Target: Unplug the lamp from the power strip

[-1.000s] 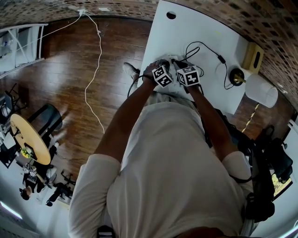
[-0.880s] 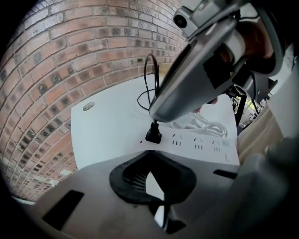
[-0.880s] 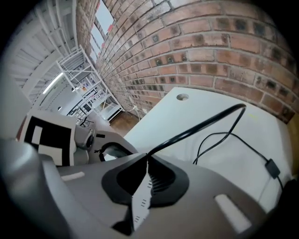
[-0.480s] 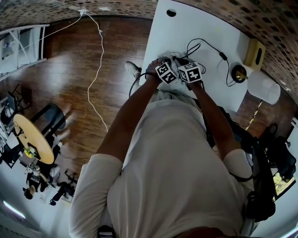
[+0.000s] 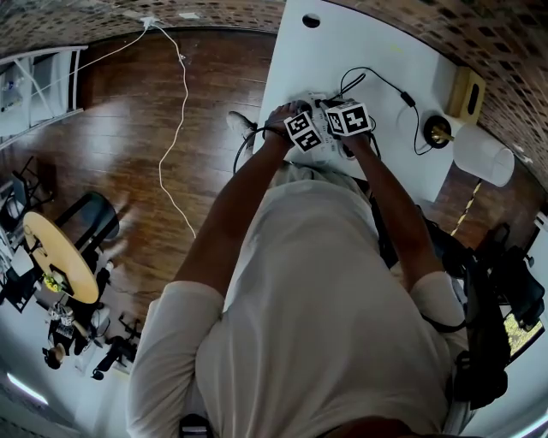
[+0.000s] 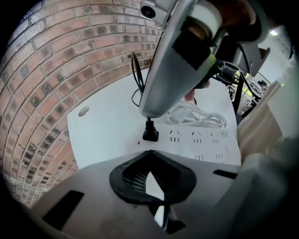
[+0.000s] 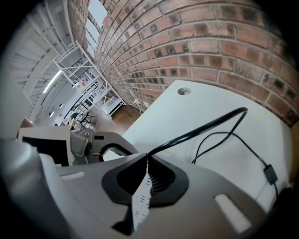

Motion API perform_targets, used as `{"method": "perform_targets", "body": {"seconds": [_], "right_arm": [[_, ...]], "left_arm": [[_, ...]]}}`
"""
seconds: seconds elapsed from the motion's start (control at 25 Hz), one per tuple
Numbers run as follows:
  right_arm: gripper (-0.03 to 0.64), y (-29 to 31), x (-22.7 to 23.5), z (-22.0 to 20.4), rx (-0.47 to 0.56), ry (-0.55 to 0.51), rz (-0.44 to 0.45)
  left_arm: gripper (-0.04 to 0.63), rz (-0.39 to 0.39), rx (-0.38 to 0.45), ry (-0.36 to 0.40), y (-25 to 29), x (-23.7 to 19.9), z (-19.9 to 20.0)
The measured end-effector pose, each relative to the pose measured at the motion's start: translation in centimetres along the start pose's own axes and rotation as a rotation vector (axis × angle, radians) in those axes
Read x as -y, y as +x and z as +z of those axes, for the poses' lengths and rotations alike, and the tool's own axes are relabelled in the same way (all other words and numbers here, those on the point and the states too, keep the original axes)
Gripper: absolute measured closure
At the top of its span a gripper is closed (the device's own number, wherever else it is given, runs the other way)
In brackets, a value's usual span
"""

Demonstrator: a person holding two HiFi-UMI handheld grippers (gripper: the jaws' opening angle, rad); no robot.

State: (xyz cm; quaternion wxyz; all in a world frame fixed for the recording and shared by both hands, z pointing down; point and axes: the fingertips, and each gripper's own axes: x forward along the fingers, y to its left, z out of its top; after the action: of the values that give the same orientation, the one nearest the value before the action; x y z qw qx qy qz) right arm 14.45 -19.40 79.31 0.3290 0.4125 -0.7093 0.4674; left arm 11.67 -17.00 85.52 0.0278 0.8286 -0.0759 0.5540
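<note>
A white power strip lies on the white table. The lamp's black plug stands upright in a socket near the strip's left end. My right gripper is shut on the black lamp cord just above the plug; in the left gripper view its tip sits right over the plug. My left gripper is shut, with its tips down over the strip close beside the plug. The cord loops across the table to the lamp at the right.
The lamp's white shade and a tan box stand by the table's right end. A bundled white cable lies beyond the strip. A cable hole marks the far corner. A brick wall backs the table.
Both grippers stay at the power strip, with only slight turning of the wrists. The plug is still in its socket.
</note>
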Motion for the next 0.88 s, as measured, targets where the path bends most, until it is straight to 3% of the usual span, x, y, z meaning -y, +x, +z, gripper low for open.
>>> {"method": "perform_targets", "body": {"seconds": [0.28,0.52,0.64,0.88], "right_arm": [[0.607,-0.6,-0.4,-0.7,0.057,0.001,-0.063],[0.607,-0.2,-0.5,-0.1,-0.017,0.018,-0.031],[0.607,-0.1,0.0,0.0,-0.024,0.046,-0.031],[0.607,-0.9,-0.3,-1.3,0.087,0.070,-0.065]], "left_arm": [[0.601,-0.016,-0.031,0.016,0.0,0.2,0.2],[0.604,0.056,-0.024,0.174,0.0,0.4,0.1],[0.604,0.062,-0.032,0.164,0.1,0.2,0.1],[0.604,0.021,-0.033,0.132,0.1,0.6,0.3]]}}
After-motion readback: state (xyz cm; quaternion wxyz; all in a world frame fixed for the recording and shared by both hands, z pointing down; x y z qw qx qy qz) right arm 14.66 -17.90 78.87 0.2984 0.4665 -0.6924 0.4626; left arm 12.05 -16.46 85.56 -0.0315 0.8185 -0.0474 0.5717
